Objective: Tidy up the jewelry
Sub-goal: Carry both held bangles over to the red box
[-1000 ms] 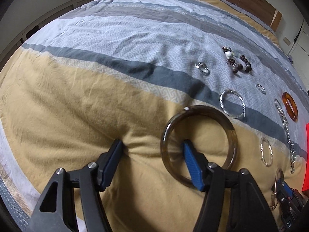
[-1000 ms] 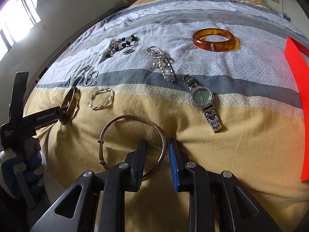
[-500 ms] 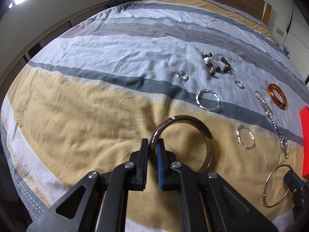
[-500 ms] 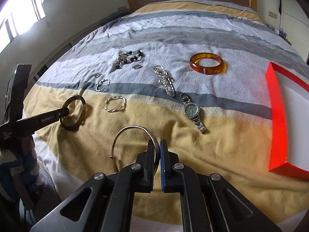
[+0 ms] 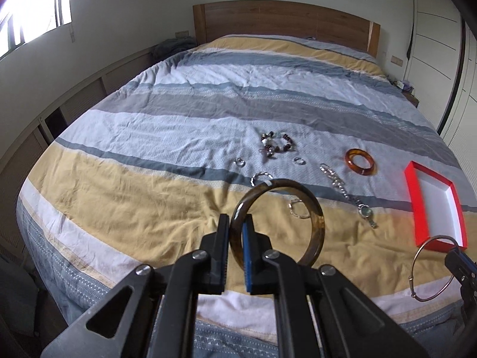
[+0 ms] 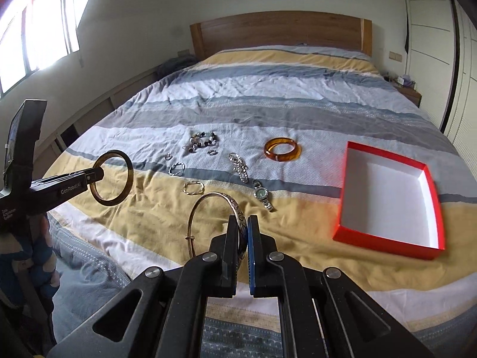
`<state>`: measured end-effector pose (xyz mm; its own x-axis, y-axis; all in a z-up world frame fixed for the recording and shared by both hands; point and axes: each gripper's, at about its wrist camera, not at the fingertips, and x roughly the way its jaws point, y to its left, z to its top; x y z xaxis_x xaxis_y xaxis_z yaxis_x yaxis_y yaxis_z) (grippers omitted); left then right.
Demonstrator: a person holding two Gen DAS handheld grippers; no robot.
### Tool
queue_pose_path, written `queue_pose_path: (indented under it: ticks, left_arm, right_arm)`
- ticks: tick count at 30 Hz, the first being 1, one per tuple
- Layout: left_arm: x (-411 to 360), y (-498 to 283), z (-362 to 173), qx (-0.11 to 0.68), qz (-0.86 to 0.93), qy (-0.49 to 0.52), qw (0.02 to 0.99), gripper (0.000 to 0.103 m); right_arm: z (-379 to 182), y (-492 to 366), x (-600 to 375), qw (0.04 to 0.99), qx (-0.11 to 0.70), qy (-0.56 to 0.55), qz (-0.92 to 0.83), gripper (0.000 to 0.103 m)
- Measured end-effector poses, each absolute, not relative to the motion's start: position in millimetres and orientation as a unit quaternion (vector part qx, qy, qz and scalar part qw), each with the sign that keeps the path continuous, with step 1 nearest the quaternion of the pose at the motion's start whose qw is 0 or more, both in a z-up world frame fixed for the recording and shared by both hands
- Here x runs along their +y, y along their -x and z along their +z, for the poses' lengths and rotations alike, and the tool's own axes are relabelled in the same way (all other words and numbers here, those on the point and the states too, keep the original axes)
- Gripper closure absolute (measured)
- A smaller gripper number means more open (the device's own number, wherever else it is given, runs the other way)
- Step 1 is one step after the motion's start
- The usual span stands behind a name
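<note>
My left gripper (image 5: 235, 226) is shut on a dark brown bangle (image 5: 316, 217) and holds it up above the bed; the same bangle shows in the right wrist view (image 6: 125, 164). My right gripper (image 6: 243, 223) is shut on a thin silver bangle (image 6: 205, 200), also lifted; it shows in the left wrist view (image 5: 417, 262). An open red box (image 6: 345, 191) with a white inside lies on the bed to the right. An amber bangle (image 6: 281, 149), a watch (image 6: 262, 195), a beaded bracelet (image 6: 202, 140), a chain (image 6: 238, 167) and several rings lie on the striped duvet.
The bed has a wooden headboard (image 6: 280, 29) at the far end. A low wall ledge (image 5: 74, 95) runs along the left and white wardrobes (image 5: 438, 44) stand on the right. The near edge of the bed (image 6: 238, 322) is just below both grippers.
Both grippers closed on their bangles, then lifted them off the duvet and pulled back and up. The red box has come fully into view.
</note>
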<state>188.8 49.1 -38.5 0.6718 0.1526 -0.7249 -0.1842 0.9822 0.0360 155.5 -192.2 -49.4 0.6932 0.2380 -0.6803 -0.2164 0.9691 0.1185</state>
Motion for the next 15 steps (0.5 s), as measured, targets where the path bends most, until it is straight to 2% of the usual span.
queue_pose_path:
  ticks: [15]
  left_arm:
    - [-20, -124, 96, 0.296, -0.001, 0.008, 0.955, 0.096]
  right_arm:
    - [61, -81, -271, 0.961, 0.269, -0.038, 0.055, 0.097]
